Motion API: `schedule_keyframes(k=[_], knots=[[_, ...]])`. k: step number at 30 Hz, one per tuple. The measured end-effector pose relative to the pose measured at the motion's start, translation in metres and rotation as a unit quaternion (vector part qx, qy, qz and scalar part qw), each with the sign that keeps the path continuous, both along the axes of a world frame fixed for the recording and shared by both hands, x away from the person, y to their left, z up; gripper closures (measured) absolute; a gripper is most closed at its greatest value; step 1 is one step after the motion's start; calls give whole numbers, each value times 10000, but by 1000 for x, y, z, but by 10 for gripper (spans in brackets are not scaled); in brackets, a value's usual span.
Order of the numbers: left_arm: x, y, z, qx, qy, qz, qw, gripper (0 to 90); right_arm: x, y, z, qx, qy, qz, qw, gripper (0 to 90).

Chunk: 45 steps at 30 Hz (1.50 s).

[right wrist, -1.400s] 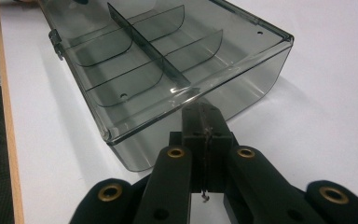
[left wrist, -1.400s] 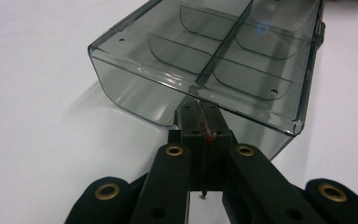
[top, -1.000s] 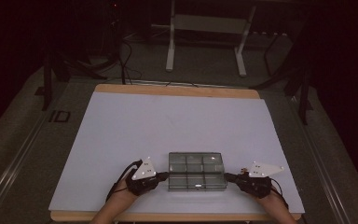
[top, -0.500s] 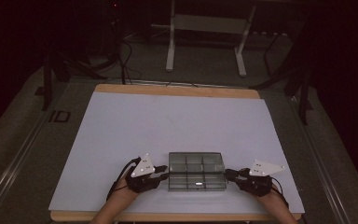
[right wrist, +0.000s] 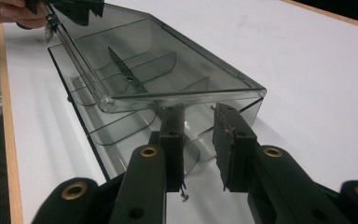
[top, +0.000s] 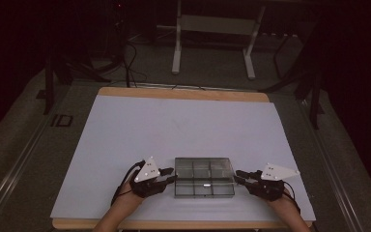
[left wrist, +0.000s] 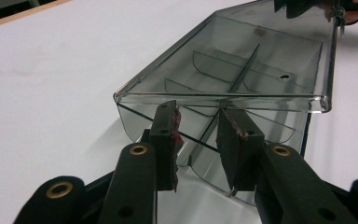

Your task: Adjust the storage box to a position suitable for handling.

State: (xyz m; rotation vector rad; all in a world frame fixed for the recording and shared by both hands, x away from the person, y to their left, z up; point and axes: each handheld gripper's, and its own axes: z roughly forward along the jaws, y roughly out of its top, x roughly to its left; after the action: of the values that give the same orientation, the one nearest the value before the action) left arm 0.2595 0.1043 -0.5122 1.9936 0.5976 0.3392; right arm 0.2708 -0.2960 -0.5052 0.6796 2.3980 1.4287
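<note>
The clear smoked-plastic compartment box [top: 204, 177] sits near the front edge of the white worktop [top: 125, 140], lid slightly raised. Each tool, left [top: 170, 175] and right [top: 239, 177], has just been opening at opposite ends, jaws apart, pinching nothing. Both should catch the lid rim evenly and lift together.

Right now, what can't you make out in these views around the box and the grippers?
- Whether the box holds anything: high view is too dim and small, and both gripper views look through glare on the clear lid.
- Whether the left gripper or right gripper touches the box wall: jaws stand apart at each end, but contact is unclear.
- The person's forearms: cut off by the high view's bottom edge.
</note>
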Motion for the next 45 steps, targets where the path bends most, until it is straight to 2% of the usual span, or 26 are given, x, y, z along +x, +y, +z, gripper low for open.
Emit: schedule_keyframes(k=[12,25,35,40,43,45], knots=[[2,-2,5,-170,-91,53,9998,689,2,2,10,34,-122,25,9999,729],[5,-3,17,-155,-304,47,9994,703,6,4,19,112,-291,-26,9995,736],[10,-4,24,-192,-363,113,9991,725,11,7,25,157,-423,-51,9990,768],[12,-5,25,-229,-391,185,9988,726,14,10,26,149,-495,-101,9986,786],[15,-6,27,-328,-413,332,9981,746,16,11,28,197,-572,-191,9980,806],[17,-6,28,-309,-455,392,9977,757,18,12,29,234,-587,-246,9977,809]])
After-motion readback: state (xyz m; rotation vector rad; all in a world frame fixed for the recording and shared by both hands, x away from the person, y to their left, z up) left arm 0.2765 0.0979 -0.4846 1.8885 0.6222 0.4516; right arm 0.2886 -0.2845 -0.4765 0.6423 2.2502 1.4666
